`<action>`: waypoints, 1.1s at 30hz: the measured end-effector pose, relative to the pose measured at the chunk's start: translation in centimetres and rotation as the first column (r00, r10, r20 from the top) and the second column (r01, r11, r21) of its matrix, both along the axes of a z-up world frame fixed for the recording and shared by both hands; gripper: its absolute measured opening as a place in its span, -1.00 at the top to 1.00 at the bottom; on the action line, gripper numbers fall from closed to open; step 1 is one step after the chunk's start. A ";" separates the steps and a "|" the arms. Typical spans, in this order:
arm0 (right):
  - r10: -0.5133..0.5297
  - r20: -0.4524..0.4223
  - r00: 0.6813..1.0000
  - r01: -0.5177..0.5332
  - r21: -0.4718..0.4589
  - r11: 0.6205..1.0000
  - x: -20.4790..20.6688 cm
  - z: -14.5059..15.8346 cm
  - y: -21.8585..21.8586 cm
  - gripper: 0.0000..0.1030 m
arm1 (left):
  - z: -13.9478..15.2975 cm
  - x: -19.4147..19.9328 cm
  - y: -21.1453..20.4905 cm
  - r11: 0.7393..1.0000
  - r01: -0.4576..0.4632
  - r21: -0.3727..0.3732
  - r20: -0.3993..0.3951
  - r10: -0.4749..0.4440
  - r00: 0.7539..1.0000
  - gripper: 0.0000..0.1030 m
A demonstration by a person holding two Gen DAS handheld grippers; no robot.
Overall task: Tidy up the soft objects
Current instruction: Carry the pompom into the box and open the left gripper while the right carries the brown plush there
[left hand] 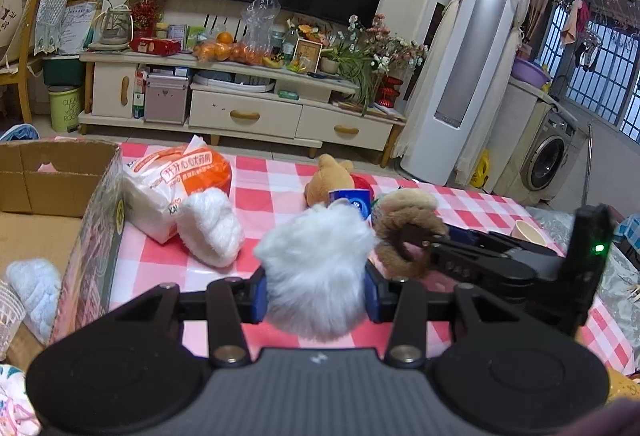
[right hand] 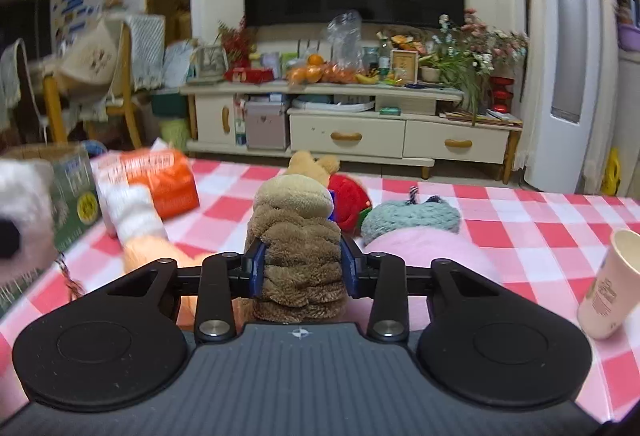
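1. A white fluffy plush item (left hand: pixel 318 268) is clamped between two blue pads, above the checked cloth.
2. A brown, ridged plush item (right hand: pixel 298 256) with a tan top is pinched upright between two blue pads.
3. A white woolly item (left hand: pixel 210 226) is seen lying against an orange-and-white soft pack (left hand: pixel 176 183).
4. A tan plush bear (left hand: pixel 330 175) is laid farther back.
5. A grey-green knitted piece (right hand: pixel 408 218) is rested on a pink soft item (right hand: pixel 428 250).
6. A pale blue soft item (left hand: pixel 34 286) is placed inside the cardboard box (left hand: pixel 96 236).

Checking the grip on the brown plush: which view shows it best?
Right wrist view: brown plush sits centred between the right tongs, pressed both sides. Left wrist view shows it sideways, partly hidden.
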State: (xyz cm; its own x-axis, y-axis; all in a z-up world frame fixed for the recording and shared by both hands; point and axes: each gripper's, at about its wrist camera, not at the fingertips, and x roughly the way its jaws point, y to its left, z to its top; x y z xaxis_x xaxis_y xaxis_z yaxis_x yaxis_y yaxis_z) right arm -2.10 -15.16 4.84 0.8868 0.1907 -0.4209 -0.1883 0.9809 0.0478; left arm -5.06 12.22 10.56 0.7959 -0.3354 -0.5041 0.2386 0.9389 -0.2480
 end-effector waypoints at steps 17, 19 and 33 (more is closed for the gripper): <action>0.018 0.044 0.999 -0.028 0.220 0.975 -5.0 3.9 0.6 0.12 | 2.1 -2.0 3.6 0.999 -0.046 -0.019 0.090 0.047 0.995 0.16; 0.038 0.052 0.998 -0.049 0.224 0.973 -5.3 4.4 1.5 0.12 | 2.3 -2.2 4.2 0.998 -0.054 -0.023 0.099 0.056 0.993 0.16; 0.218 0.083 0.972 -0.233 0.287 0.929 -4.9 7.4 7.4 0.11 | 3.7 -2.8 10.9 0.970 -0.232 -0.076 0.148 0.241 0.959 0.16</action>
